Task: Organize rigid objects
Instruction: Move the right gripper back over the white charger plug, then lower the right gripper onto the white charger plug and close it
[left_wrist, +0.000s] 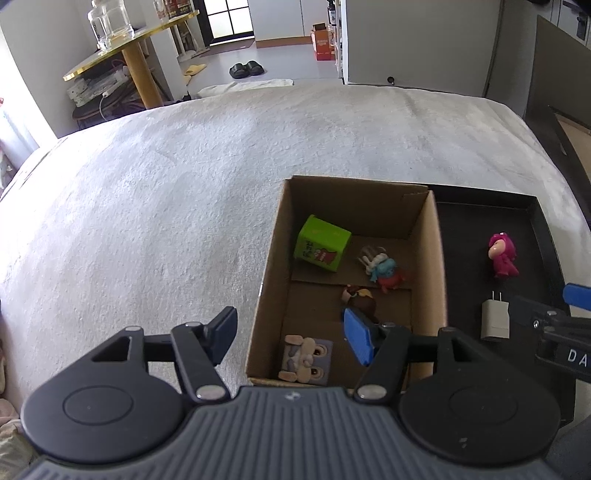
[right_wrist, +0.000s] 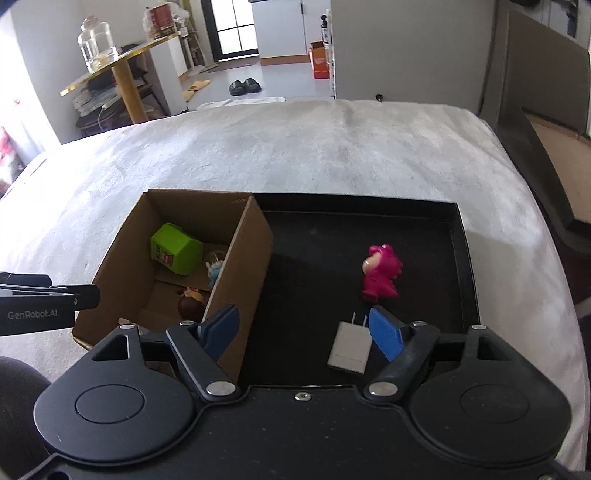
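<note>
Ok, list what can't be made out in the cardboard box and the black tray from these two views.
- Brown-haired figurine: left wrist view, its lower part is hidden behind the left tongs' blue pad.
- Blue-and-red figurine: right wrist view, mostly hidden by the open cardboard box's wall.
- Print on the green cube-shaped box: too small to read.
- Black rectangular tray's near edge: left wrist view, covered by the tongs' body.

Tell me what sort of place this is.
Most likely a home, probably a bedroom: the work surface looks like a bed under a white fleece blanket, black slippers lie on the floor beyond, and a glass jar stands on a gold-edged side table.
</note>
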